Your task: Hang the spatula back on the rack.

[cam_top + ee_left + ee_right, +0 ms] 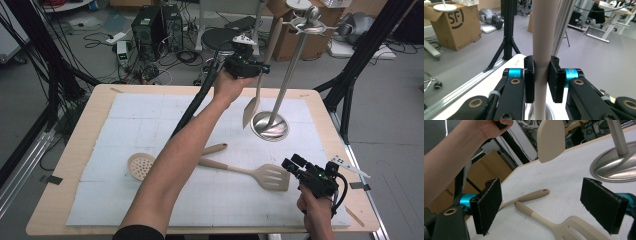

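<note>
My left gripper point(259, 68) is raised high over the far side of the table, shut on the handle of a beige spatula point(258, 92) that hangs upright beside the steel utensil stand point(270, 125). The left gripper view has that handle point(541, 55) clamped between both pads. The spatula's blade point(550, 140) hangs above the mat. My right gripper point(291, 165) stands open near the front right, just right of a beige slotted turner point(270, 176). A beige skimmer point(141, 165) lies crossed under the turner's handle point(534, 215).
The stand's round base point(616, 166) rests on the white mat point(150, 125), and its hook ring point(310, 25) sits at the top of the pole. A person's left forearm point(180, 160) stretches across the table's middle. Black frame legs point(350, 80) stand beyond the right edge.
</note>
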